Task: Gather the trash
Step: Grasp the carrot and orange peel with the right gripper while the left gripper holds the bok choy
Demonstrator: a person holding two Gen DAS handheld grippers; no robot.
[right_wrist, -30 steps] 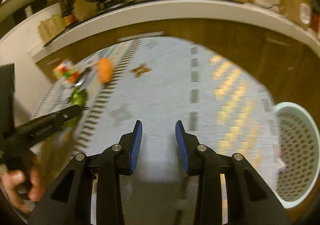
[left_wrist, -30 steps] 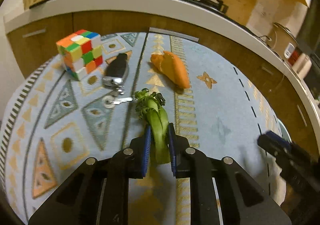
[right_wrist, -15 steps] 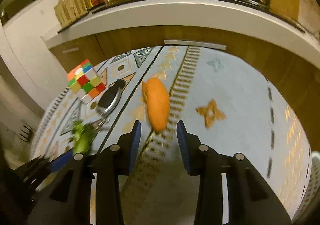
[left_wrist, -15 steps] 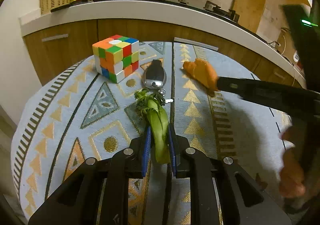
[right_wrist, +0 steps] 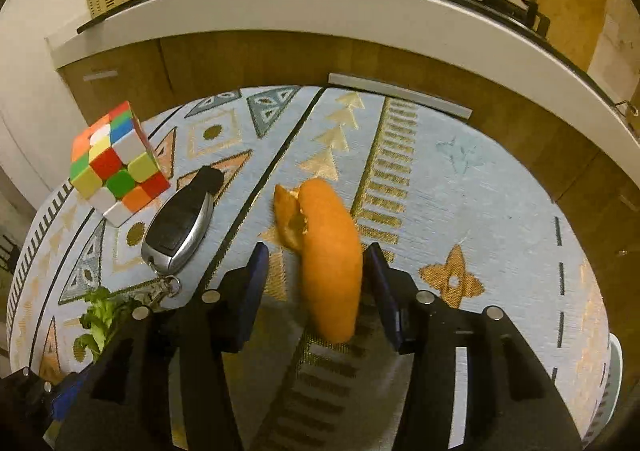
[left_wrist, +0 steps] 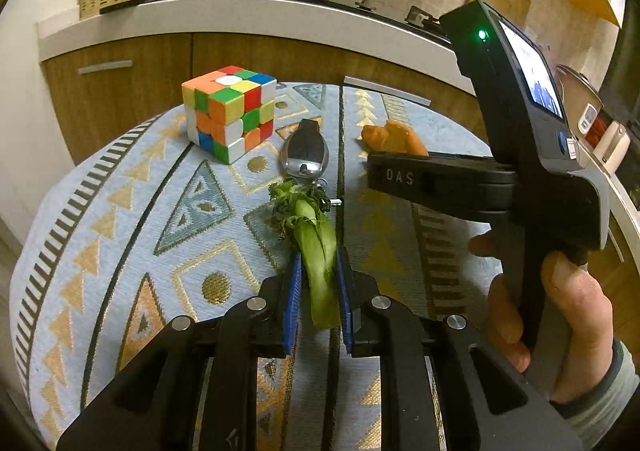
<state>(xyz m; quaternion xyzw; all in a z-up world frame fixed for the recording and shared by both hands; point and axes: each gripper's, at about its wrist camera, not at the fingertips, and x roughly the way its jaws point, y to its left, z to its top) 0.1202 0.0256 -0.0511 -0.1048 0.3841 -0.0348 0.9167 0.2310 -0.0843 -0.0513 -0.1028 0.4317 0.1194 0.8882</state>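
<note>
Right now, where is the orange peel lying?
In the right wrist view the orange peel lies on the patterned cloth, between the open right gripper's fingers, right of the car key.

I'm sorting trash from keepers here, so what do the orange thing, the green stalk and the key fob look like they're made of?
Orange thing: probably citrus peel, matte and curled, with a torn edge.
Green stalk: a leafy vegetable scrap, with a pale smooth stem and dark frilly leaves.
Key fob: likely hard plastic, a glossy black face in a shiny silver rim, with a metal ring.
</note>
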